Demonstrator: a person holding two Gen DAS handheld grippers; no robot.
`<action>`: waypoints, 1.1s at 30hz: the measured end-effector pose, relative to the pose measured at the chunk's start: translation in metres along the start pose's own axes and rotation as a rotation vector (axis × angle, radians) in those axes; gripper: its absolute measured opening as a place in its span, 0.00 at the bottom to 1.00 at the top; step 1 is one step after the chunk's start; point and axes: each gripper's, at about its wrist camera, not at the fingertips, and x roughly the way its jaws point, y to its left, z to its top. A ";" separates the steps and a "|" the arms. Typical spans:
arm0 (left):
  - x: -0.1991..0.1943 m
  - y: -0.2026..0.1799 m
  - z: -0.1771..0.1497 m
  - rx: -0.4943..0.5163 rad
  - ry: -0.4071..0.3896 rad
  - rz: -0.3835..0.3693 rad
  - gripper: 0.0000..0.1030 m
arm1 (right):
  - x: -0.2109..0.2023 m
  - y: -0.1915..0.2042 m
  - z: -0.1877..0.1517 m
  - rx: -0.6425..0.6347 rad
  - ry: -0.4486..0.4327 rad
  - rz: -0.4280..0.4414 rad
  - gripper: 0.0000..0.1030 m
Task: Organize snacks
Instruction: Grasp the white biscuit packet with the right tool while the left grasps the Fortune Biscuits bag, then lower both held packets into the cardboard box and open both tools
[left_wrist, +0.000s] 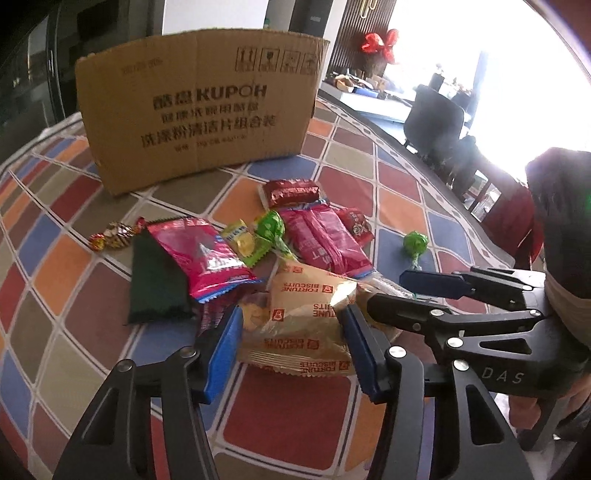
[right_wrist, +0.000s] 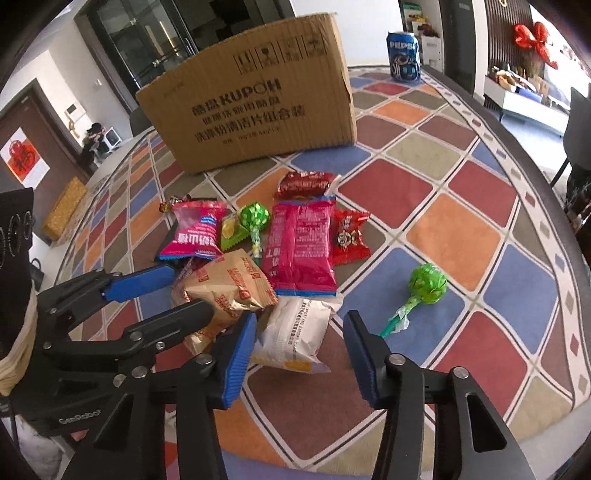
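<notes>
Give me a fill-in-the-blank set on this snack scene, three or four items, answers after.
1. The can standing behind the cardboard box carries the brand name ____.
2. The gold packet between the fingers of the left hand-held gripper is printed "FORTUNE ____".
3. The lollipop lying alone on the tablecloth has a ____ wrapper.
4. The right hand-held gripper has its jaws ____ around the white packet.

Answers: Pepsi; BISCUITS; green; open

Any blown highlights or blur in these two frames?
Left wrist view: window at upper right is fully blown out, washing the chairs; the cardboard box print is soft. Right wrist view: evenly lit, no clipping, box text slightly blurred; Pepsi can readable. Both show strong fisheye bending at the table edge.
</notes>
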 end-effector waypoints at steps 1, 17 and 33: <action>0.002 -0.001 0.001 -0.001 0.002 -0.002 0.52 | 0.001 -0.001 0.000 0.006 0.005 0.003 0.47; 0.004 -0.002 0.002 -0.051 -0.015 0.003 0.45 | 0.006 -0.006 -0.004 0.027 0.029 0.024 0.33; -0.050 -0.008 0.015 -0.060 -0.160 0.121 0.45 | -0.033 0.008 0.006 -0.022 -0.110 0.044 0.31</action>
